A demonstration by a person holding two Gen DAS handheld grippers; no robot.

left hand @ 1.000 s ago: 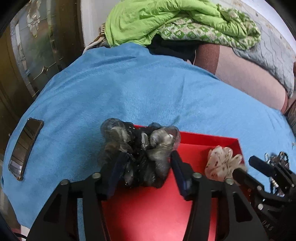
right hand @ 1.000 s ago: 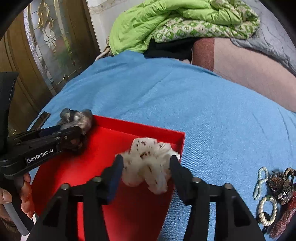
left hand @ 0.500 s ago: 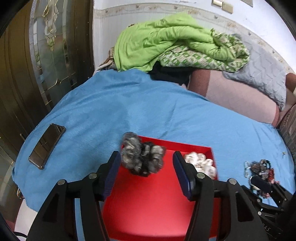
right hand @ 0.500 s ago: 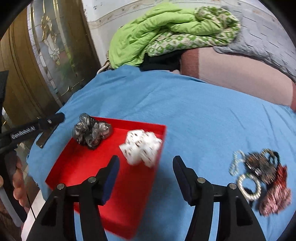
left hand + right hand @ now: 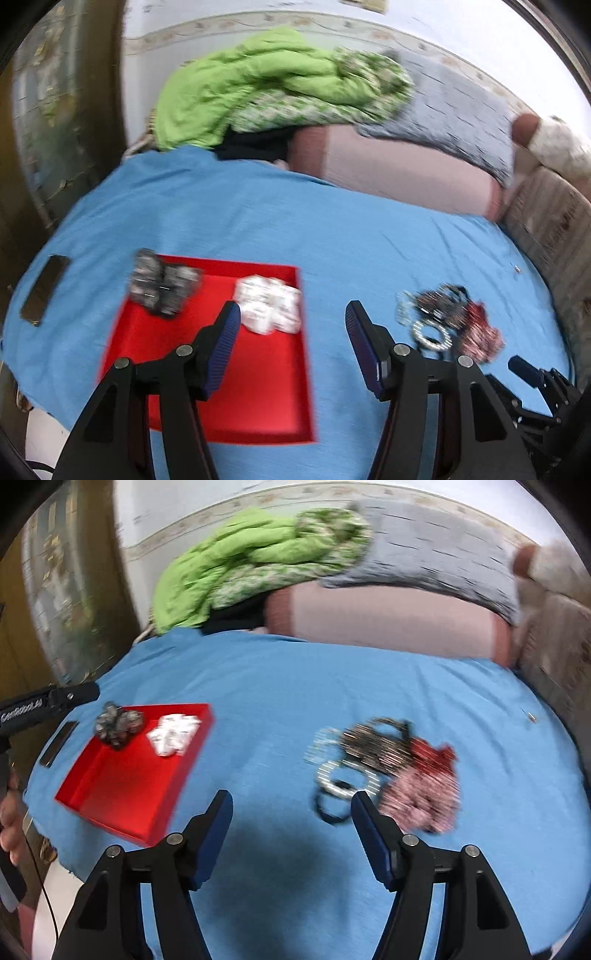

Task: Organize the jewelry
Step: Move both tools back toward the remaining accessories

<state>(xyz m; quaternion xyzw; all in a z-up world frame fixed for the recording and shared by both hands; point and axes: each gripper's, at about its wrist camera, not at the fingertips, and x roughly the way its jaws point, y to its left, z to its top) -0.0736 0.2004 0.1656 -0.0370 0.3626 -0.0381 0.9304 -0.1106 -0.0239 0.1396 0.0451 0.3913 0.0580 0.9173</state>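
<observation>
Blue bedspread (image 5: 332, 672): jewelry pile (image 5: 388, 764) lies just beyond the opening, empty right tongs (image 5: 291, 823), nearer than the left tongs (image 5: 291, 339), half-open and empty.

Two scrunchies (image 5: 162, 291) in red tray (image 5: 258, 398)

Both scrunchies (image 5: 162, 288) now released in red tray (image 5: 258, 406), jaws empty, right's opening.
</observation>
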